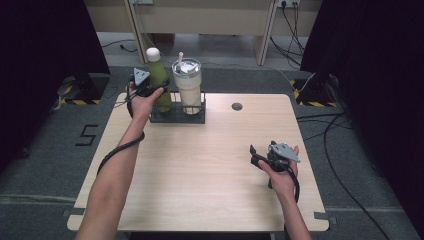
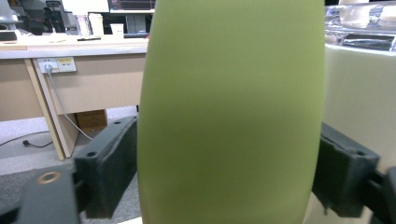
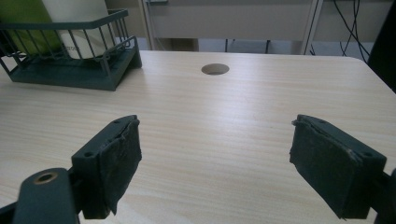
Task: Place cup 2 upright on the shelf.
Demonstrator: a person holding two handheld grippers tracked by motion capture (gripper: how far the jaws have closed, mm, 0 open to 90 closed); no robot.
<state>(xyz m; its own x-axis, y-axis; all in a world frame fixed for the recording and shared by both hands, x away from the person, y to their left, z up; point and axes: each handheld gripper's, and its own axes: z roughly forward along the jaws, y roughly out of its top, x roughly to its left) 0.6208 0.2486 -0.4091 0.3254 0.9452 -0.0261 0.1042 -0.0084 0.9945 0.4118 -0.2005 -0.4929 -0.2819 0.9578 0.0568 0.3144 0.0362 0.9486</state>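
A green bottle [image 1: 159,80] with a white cap stands in a dark wire rack [image 1: 177,119] at the table's far left. My left gripper [image 1: 156,91] holds it at mid-height. In the left gripper view the bottle [image 2: 233,116] spans the whole gap and both pads press its sides. A cream tumbler [image 1: 188,87] with a clear lid and straw stands beside it in the same rack. My right gripper [image 1: 253,154] hovers low over the table's right side, open, with nothing between its pads [image 3: 119,163].
The light wooden table [image 1: 200,165] has a round cable hole [image 1: 237,106] right of the rack. Desks, a wall socket and floor cables lie beyond the far edge. Black curtains stand on both sides.
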